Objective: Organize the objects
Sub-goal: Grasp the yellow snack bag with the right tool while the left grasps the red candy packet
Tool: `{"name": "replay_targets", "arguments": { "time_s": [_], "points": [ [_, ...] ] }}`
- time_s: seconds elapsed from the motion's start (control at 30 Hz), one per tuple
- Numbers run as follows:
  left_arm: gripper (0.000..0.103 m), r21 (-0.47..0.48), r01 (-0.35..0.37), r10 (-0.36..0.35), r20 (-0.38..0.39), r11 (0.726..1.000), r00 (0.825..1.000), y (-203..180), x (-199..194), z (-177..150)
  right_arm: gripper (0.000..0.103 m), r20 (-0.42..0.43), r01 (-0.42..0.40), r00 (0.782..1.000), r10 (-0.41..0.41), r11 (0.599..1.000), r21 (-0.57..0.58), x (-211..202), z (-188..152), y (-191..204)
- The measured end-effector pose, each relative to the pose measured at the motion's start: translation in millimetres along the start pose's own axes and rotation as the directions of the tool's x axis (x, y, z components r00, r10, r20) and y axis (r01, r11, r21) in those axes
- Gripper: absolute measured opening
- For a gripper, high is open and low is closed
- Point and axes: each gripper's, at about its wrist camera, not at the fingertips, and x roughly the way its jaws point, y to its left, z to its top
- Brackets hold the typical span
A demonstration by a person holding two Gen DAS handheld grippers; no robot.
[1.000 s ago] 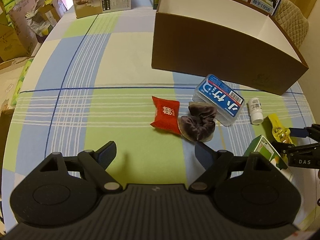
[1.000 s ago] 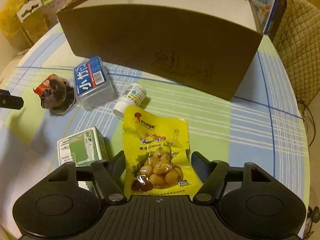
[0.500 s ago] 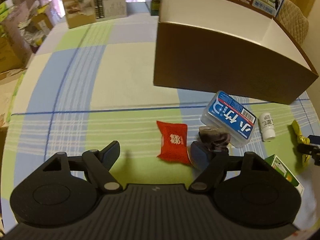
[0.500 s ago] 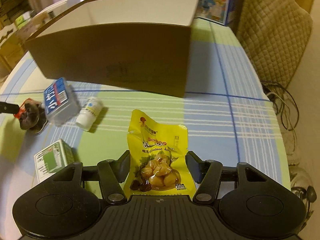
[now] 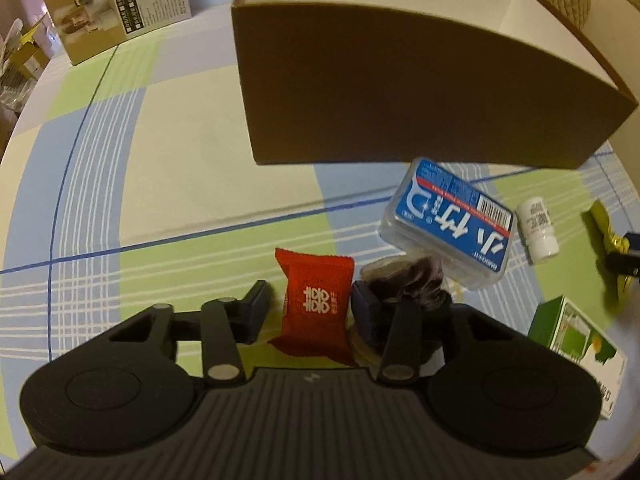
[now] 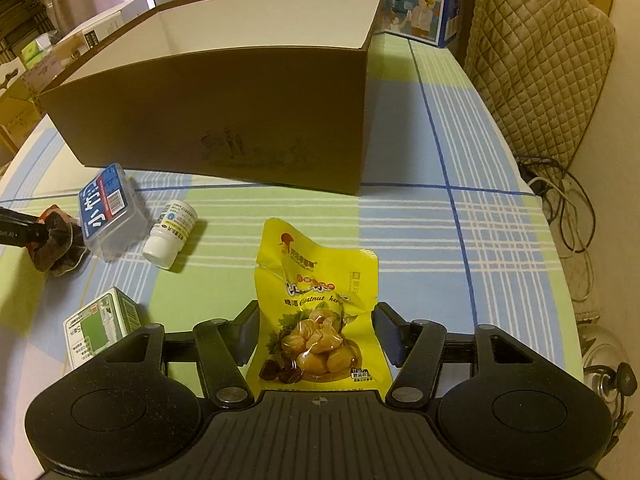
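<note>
- Red packet [image 5: 316,312] lies low in the left wrist view, between the left gripper [image 5: 310,308] fingers, which straddle it spread, not yet pinching, likely lined up for a grasp.
- Yellow chestnut pouch [image 6: 320,316] sits bottom centre of the right view, squeezed lightly between the right gripper [image 6: 316,334] fingers, its top crumpled.
- Dark scrunchie [image 5: 412,284] touches the left gripper's right finger.
- Cardboard box [image 6: 224,120] fills the upper frame, open-topped, presumably the destination on the bench [image 6: 420,216].

The cardboard box [image 6: 224,120] walls off the table's far side, while bare cloth [image 6: 460,240] runs free along the right edge.
</note>
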Motion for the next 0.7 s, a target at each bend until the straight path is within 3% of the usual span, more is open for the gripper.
{"name": "replay_targets", "arguments": {
  "time_s": [0.13, 0.7],
  "points": [
    [0.027, 0.015, 0.001, -0.001, 0.010, 1.000, 1.000, 0, -3, -4, 0.057, 0.000, 0.004, 1.000, -0.004, 1.000, -0.004, 1, 0, 1],
    [0.025, -0.080, -0.023, 0.027, 0.044, 0.997, 0.999, 16, -43, -31, 0.051, 0.038, -0.010, 0.999, 0.010, 1.000, -0.001, -15, -1, 1]
  ]
}}
